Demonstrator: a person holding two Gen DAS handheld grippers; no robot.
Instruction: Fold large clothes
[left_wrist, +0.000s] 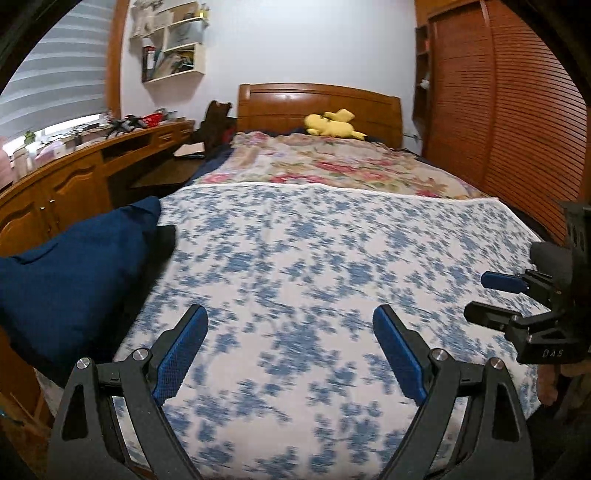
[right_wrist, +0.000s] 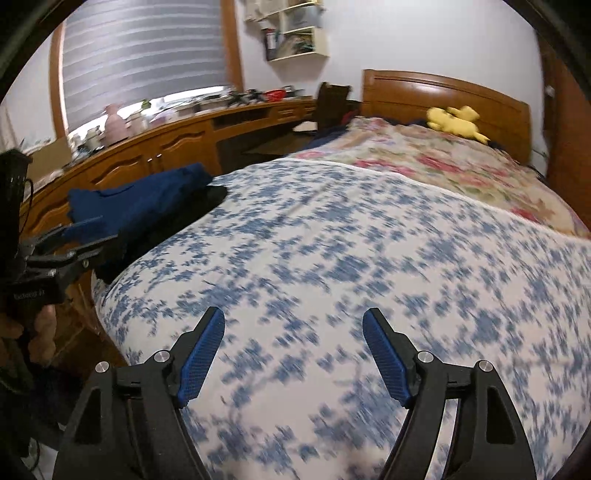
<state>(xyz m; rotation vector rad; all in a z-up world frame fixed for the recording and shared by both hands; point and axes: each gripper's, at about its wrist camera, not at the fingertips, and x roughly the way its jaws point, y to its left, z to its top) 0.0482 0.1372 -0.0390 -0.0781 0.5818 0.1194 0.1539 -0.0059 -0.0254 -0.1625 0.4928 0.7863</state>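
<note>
Hovering over bed (left_wrist: 295, 258), both jaws gaping, gripping nothing. Navy garment (left_wrist: 74, 266) lying heaped at bed's left edge, left of both; left gripper (left_wrist: 290, 325) sitting nearer than right gripper (right_wrist: 293, 328).

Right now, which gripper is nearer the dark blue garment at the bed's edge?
Left. The left gripper hovers open over the blue-patterned sheet just beside the dark blue garment; the right gripper, also open, hangs farther along the sheet, beyond the left one.

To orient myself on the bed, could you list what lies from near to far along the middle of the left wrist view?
left gripper → blue-patterned sheet → floral blanket → yellow plush toy → wooden headboard
</note>
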